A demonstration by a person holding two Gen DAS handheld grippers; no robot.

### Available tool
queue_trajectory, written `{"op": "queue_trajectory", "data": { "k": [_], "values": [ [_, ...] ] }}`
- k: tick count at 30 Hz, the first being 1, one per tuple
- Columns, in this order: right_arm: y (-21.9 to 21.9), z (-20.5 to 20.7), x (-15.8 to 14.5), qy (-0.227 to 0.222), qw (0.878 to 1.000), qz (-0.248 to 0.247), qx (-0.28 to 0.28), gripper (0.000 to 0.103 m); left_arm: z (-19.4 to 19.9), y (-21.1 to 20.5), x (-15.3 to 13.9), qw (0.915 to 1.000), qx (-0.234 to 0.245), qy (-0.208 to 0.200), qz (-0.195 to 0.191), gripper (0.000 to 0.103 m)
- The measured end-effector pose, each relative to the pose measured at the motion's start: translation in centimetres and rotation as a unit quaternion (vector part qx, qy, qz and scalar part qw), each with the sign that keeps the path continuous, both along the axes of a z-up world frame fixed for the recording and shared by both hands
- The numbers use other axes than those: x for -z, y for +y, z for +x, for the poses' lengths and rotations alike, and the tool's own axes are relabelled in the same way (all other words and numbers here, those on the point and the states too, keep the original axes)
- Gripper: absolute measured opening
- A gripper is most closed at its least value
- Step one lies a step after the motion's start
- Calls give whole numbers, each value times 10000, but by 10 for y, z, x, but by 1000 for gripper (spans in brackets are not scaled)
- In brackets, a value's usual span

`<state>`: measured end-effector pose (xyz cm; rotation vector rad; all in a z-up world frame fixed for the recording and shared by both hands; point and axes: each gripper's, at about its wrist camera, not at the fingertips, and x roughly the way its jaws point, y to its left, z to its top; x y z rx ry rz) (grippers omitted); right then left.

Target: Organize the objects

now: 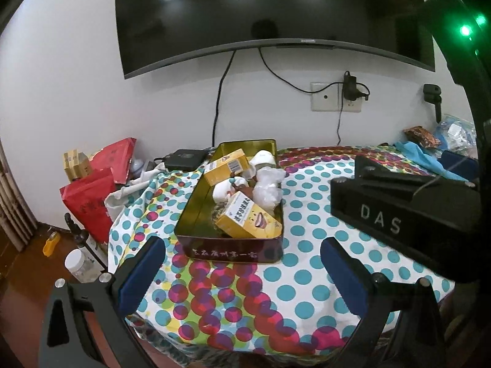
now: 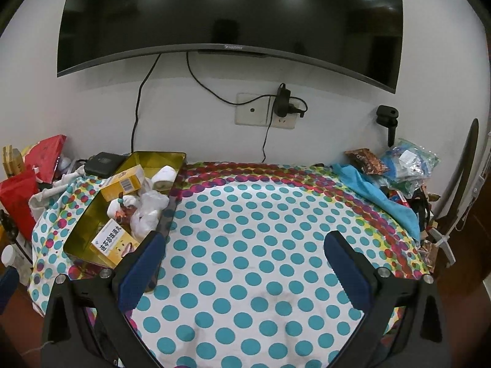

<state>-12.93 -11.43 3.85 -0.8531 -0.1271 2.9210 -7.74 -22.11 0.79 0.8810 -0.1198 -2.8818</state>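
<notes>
Both grippers hang empty over the dotted table, the tin already filled.

The tin sits at the table's left with two yellow boxes, a plastic bag and white rolls inside. Left gripper and right gripper both stand spread, holding nothing; best to square the left gripper to the tin's near wall before closing.

A white wall stood behind the table, and a large dark television hung on it, its black screen mirroring round ceiling lights. Two black cables ran down from the set. Below it sat a pale socket plate with a black adapter plugged in. A polka-dot tablecloth covered the table. Reddish-brown wooden floor showed at the left.
</notes>
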Motion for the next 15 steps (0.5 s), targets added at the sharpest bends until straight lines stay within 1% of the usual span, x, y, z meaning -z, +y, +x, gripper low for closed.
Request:
{"op": "queue_trajectory", "data": {
  "k": [3,5,6,9,11,13,15],
  "values": [
    [9,-1,-2,-16,10000,-29,77,103,-2,3,-2,9999,67,-86,40,103],
    [18,0,-5,13,10000,-41,90,103,-8,4,-6,9995,122,-273,41,103],
    [23,3,-7,43,9999,-49,100,103,-12,4,-11,9992,90,-378,-34,103],
    [35,6,-14,-58,9999,-93,29,103,-25,0,-29,9969,-253,-666,-323,103],
    [40,7,-18,-165,9999,-13,-48,103,-36,-5,-40,9946,-371,-933,-274,103],
    [45,6,-18,-299,9995,71,-41,103,-48,-8,-52,9923,-479,-1087,-340,103],
    [53,4,-17,-407,9991,0,-104,103,-62,-11,-60,9898,-586,-1251,-352,103]
  ]
}}
